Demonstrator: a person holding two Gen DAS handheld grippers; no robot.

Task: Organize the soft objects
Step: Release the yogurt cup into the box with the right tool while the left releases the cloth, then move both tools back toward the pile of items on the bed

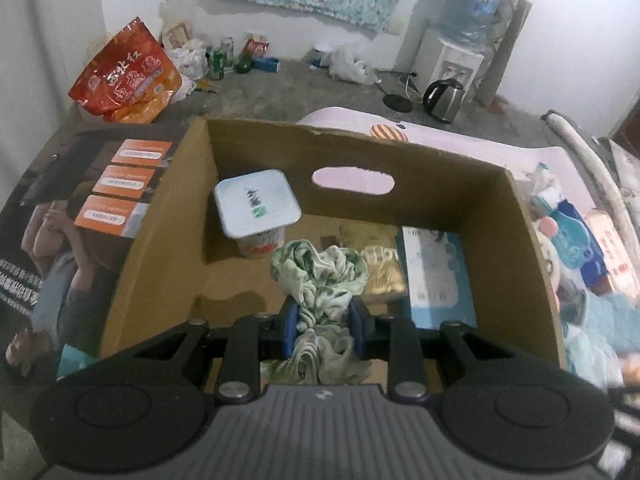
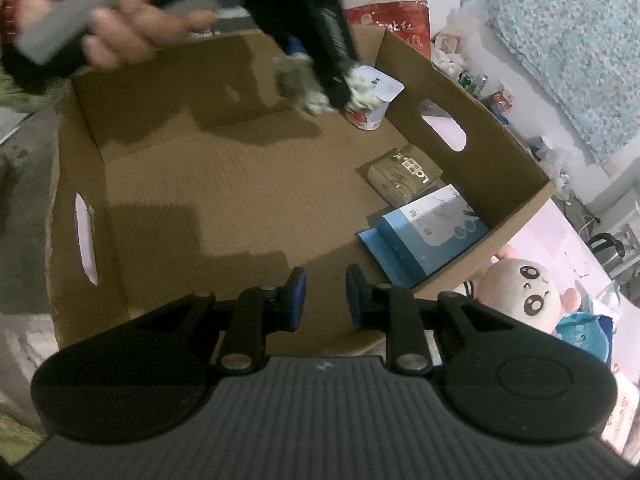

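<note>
Left wrist view, left to right: red snack bag [image 1: 124, 74] on the floor at far left, then open cardboard box [image 1: 160, 248]. Inside it a yogurt cup [image 1: 257, 210] in the back-left corner. Left tongs [image 1: 324, 326] are clamped on a crumpled green-and-white cloth [image 1: 320, 276], held over the box floor just right of the cup. Gold packet [image 1: 382, 274] next, blue-and-white box [image 1: 438, 276] beside it against the right wall. Kettle [image 1: 442, 100] on the floor behind.

Right wrist view: hand [image 2: 120, 28] at top left holds the other tool, blurred, cloth hanging near the cup. Right tongs [image 2: 325, 298] hover over the box's near edge, pads close together with a narrow gap, nothing between them. Plush toy [image 2: 520, 288] lies outside the box at right.
</note>
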